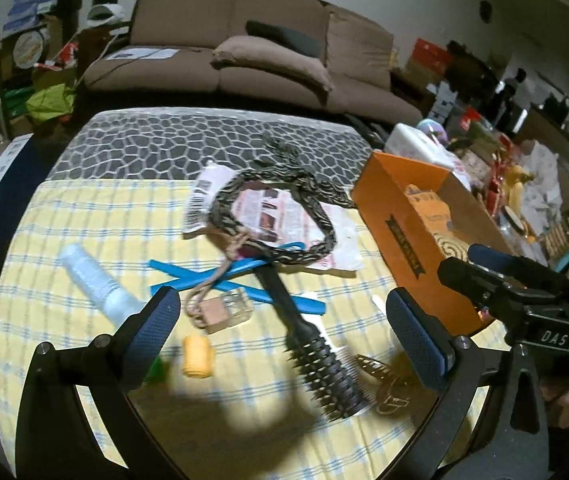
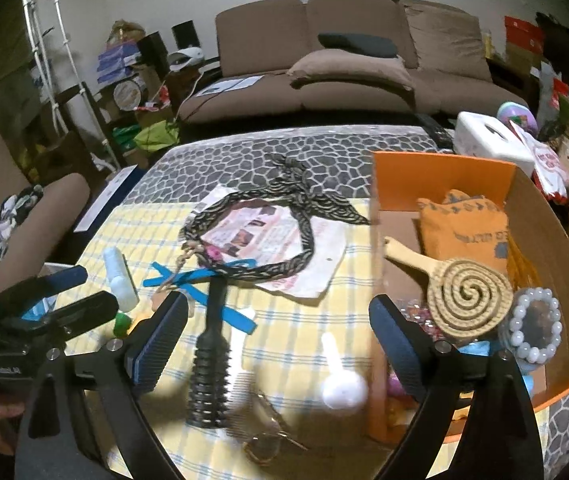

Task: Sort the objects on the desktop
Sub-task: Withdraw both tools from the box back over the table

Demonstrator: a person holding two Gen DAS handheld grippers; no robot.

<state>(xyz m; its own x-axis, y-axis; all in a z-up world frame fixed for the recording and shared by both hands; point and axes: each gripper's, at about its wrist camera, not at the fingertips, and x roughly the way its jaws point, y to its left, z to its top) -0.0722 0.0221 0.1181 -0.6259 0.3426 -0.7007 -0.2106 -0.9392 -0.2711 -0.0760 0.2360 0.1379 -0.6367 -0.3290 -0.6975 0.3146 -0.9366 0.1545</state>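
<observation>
On the yellow checked cloth [image 1: 64, 220] lie a black round hairbrush [image 1: 312, 344], crossed blue strips [image 1: 236, 280], a patterned headband [image 1: 276, 216], a pale bottle [image 1: 96, 280], a small glass bottle [image 1: 224, 310] and a yellow roll [image 1: 196, 356]. My left gripper [image 1: 284, 328] hangs open above them and holds nothing. Over the hairbrush [image 2: 210, 360] and a white scoop [image 2: 340, 384], my right gripper [image 2: 280, 338] is also open and empty. The orange box [image 2: 436, 176] on the right holds a woven round brush [image 2: 468, 296], a bead bracelet [image 2: 536, 324] and an orange pouch [image 2: 464, 224].
A brown hair claw [image 2: 264, 440] and a white comb lie near the front edge. A printed paper bag [image 2: 284, 248] is under the headband. Behind the cloth runs a grey pebble-pattern mat [image 2: 244, 160], then a brown sofa [image 2: 364, 60]. A white box [image 2: 488, 140] and clutter crowd the right.
</observation>
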